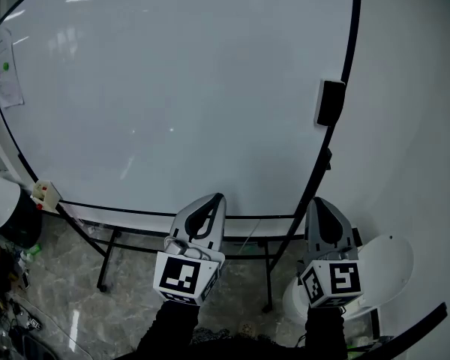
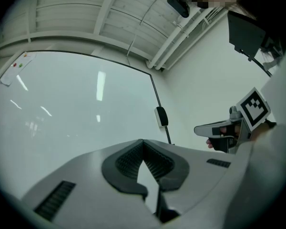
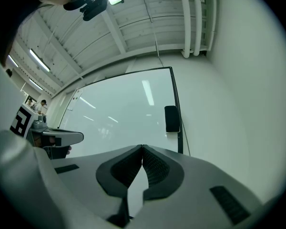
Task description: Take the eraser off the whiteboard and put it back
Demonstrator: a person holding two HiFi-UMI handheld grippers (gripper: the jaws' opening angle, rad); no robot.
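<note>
Head view: the whiteboard [image 1: 172,88] stands on a black metal stand [image 1: 105,261] over a grey marbled floor [image 1: 135,306]. The eraser [image 1: 331,103], black with a pale side, sticks to the board's right edge, against the black frame, about halfway up. It is well apart from both tongs. A sheet of paper with small coloured magnets [image 1: 7,77] hangs at the board's far left.

The left tongs [image 1: 219,196] and the right tongs [image 1: 317,201] are held side by side below the board's lower rim, both pointing toward it. Each carries its marker cube near the dark sleeves. The right tongs sit below the eraser, close to the frame's right corner.

In the left gripper view, the left tongs [image 2: 143,142] are pressed together at the tips, with nothing between the ribbed pads. The eraser [image 2: 161,116] shows above and slightly right of them on the board's edge. The right tongs [image 2: 219,128] show at the right.

In the right gripper view, the right tongs [image 3: 142,147] are likewise pressed together and empty. The eraser [image 3: 171,119] hangs just right of their line, higher up on the board.
</note>
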